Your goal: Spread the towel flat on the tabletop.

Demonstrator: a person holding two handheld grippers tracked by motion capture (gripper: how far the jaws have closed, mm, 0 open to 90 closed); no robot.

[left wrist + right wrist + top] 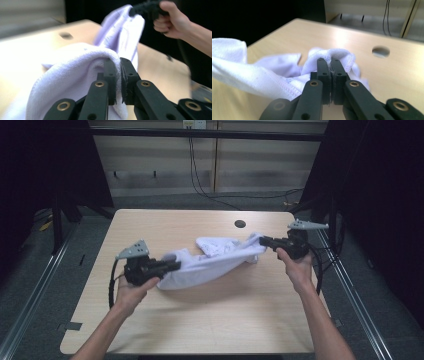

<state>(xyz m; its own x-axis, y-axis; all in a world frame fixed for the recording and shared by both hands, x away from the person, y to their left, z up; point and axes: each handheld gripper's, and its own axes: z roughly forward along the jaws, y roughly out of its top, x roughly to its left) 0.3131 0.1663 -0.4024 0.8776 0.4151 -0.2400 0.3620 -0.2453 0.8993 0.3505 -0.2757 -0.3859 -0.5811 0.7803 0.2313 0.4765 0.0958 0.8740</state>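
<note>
High view: wooden tabletop (210, 320) with rounded corners, two forearms coming in over the near edge, white cloth (210, 262) stretched between two grippers above the middle.
Cloth: white, soft, stitched along the hem; pulled into a sagging band from left-centre toward the right edge, with a loose fold bunched behind it toward the far side; lower belly close to the tabletop, contact not clear.
Left gripper (172, 266): held in the left hand (132, 292), jaws pointing right, pressed together on the cloth's left end; grey three-cornered plate on top, cable looping down beside the wrist.
Left gripper view: jaws nearly closed with a thick roll of cloth (75, 72) pinched between them and draped over the left jaw; other end of the cloth rising toward the far hand (170, 21) at top right.
Right gripper (264, 241): held in the right hand (297, 267) near the right edge, jaws pointing left, clamped on the cloth's right end.
Right gripper view: jaws tight together on a thin hemmed edge of cloth (332, 56); remainder of the cloth spreading away to the left.
Hole (240, 224): small, round, dark, in the tabletop near the far edge, just behind the cloth; also seen at (381, 51).
Surroundings: grey floor and black cables beyond the far edge.
</note>
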